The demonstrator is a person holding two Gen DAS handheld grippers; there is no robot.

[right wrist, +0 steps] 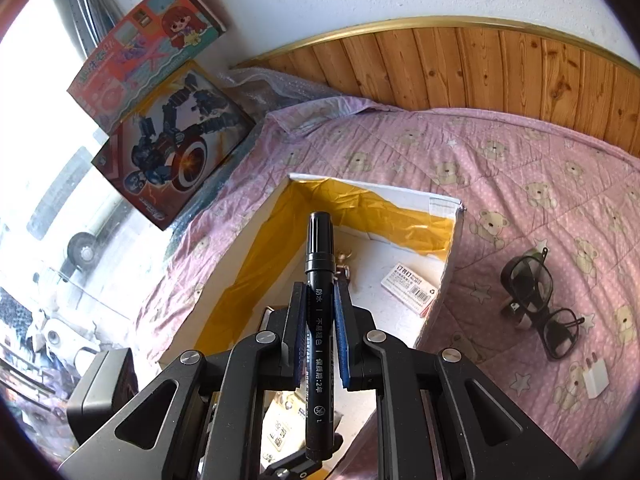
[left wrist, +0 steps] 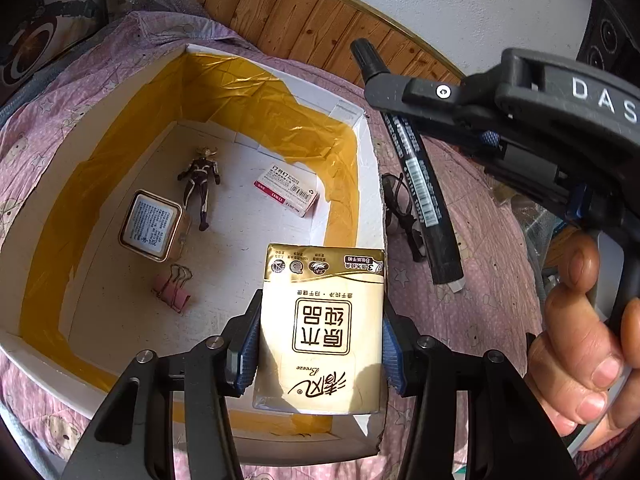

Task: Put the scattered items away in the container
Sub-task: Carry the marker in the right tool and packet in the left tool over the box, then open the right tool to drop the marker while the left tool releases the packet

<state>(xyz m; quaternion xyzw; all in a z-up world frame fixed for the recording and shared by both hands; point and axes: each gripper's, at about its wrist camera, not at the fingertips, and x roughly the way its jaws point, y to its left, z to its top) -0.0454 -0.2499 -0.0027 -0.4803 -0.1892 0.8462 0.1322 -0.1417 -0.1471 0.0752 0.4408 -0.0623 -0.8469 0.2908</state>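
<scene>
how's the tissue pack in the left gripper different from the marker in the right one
The tissue pack is flat, wide and cream-gold; the marker is a slim black cylinder. The pack fills the left gripper with its jaws spread wide, while the right gripper pinches the marker with jaws nearly together. The pack hangs over the white box near its front edge; in the left view the marker sits beyond the box's side wall. Both are gripped and carry printed Chinese text.

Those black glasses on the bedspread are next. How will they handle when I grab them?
The glasses are probably light but fragile: thin frame, large lenses. They lie unfolded with arms sticking out, so they may twist in the grip. The soft bedspread likely yields under them; grip the frame rather than the lenses.
</scene>
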